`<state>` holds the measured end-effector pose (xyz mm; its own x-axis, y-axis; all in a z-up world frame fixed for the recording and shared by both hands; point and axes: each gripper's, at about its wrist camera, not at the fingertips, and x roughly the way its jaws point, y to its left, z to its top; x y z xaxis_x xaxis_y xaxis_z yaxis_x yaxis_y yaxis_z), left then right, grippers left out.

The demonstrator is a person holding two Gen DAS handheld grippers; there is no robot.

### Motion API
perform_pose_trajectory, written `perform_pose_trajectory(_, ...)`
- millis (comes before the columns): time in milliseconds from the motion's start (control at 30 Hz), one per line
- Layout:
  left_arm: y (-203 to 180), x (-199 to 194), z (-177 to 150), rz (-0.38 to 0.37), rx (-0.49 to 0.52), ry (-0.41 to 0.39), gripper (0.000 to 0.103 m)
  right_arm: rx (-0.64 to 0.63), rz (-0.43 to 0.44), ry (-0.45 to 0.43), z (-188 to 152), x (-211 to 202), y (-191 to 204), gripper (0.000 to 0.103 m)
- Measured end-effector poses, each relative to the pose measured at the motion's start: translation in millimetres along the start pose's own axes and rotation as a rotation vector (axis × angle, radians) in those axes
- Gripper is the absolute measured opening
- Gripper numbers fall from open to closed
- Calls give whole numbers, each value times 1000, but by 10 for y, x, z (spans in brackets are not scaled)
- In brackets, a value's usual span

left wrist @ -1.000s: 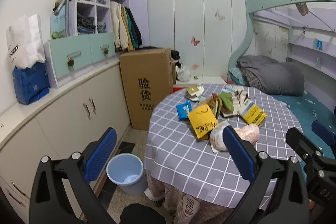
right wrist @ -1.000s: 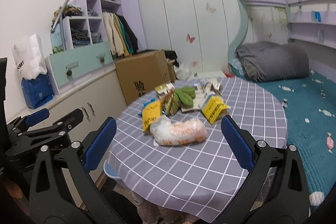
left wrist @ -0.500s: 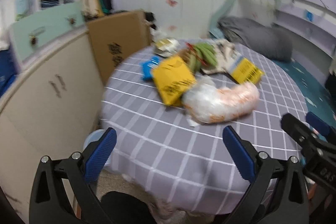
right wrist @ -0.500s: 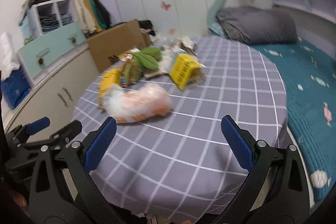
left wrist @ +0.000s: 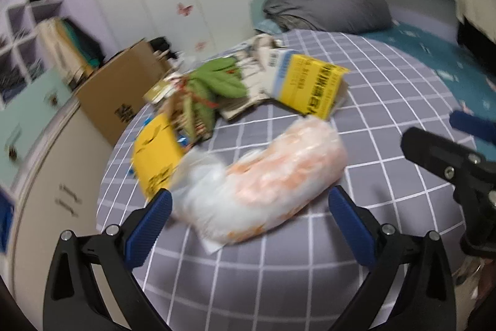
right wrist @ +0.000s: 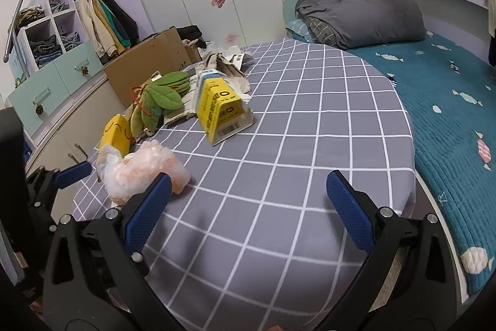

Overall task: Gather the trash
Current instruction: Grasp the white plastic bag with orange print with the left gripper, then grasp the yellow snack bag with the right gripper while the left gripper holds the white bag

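A heap of trash lies on the round table with the grey checked cloth (right wrist: 294, 145). Nearest is a clear plastic bag with orange contents (left wrist: 266, 185) (right wrist: 139, 172). Behind it sit a yellow packet (left wrist: 156, 157) (right wrist: 116, 137), a yellow carton (left wrist: 313, 89) (right wrist: 221, 107), green leaf-shaped wrappers (left wrist: 217, 86) (right wrist: 161, 98) and crumpled paper (right wrist: 226, 64). My left gripper (left wrist: 249, 217) is open, its blue pads on either side of the plastic bag's near edge. My right gripper (right wrist: 248, 213) is open over bare cloth, to the right of the bag. The left view is blurred.
A cardboard box (right wrist: 148, 67) stands beyond the table's far left edge, beside low cabinets (left wrist: 46, 176) and shelves with clothes (right wrist: 62, 33). A bed with a teal cover (right wrist: 449, 120) and a grey folded quilt (right wrist: 359, 17) borders the table on the right.
Both grippers have moved forward and down over the table. The left one has closed in on the plastic bag, which now fills the gap between its fingers. The floor bin has left view.
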<state>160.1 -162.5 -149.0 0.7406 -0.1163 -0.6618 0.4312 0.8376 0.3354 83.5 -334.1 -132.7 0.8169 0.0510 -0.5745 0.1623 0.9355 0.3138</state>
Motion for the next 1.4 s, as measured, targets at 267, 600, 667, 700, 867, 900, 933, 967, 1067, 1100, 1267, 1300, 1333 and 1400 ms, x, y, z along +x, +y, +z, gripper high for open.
perform_pose_trajectory(267,-190,138,172,-14,49,13,53,7,17,26,51,113,-81,98)
perform_pose_trajectory(600,93,-423,256,-43,-134,-184,41,77,143,-14,197,-48,-45,98)
perform_pose_trajectory(667,298,-551,208,-29,-217,-207,41,69,158,-17,246,-60,50,98)
perform_pose_trajectory(700,375,-594,184,-23,-246,-214,41,58,157,-18,265,-58,120,98)
perform_pose_trajectory(867,976,-835,-38,37,-446,-248,41,-13,208,9,349,75,600,98)
perform_pose_trajectory(900,1115,-853,-101,43,-490,-246,41,-38,206,23,353,140,709,98)
perform_pose_trajectory(933,1182,-875,-154,61,-512,-243,41,-63,205,43,351,206,828,98)
perform_pose_trajectory(967,1271,-869,-206,90,-530,-232,41,-91,219,64,351,300,983,98)
perform_pose_trajectory(1067,1521,-790,-367,147,-582,-184,41,-149,221,108,343,514,1282,98)
perform_pose_trajectory(1100,1610,-752,-424,148,-604,-168,41,-166,224,119,349,608,1387,98)
perform_pose_trajectory(1267,1967,-630,-669,169,-675,-120,41,-212,217,194,368,1036,1735,97)
perform_pose_trajectory(1300,2025,-616,-711,172,-681,-117,41,-221,208,211,374,1111,1785,97)
perform_pose_trajectory(1333,2084,-588,-745,172,-689,-110,41,-228,201,224,380,1172,1823,97)
perform_pose_trajectory(1400,2163,-540,-802,170,-701,-103,41,-239,192,238,389,1254,1879,96)
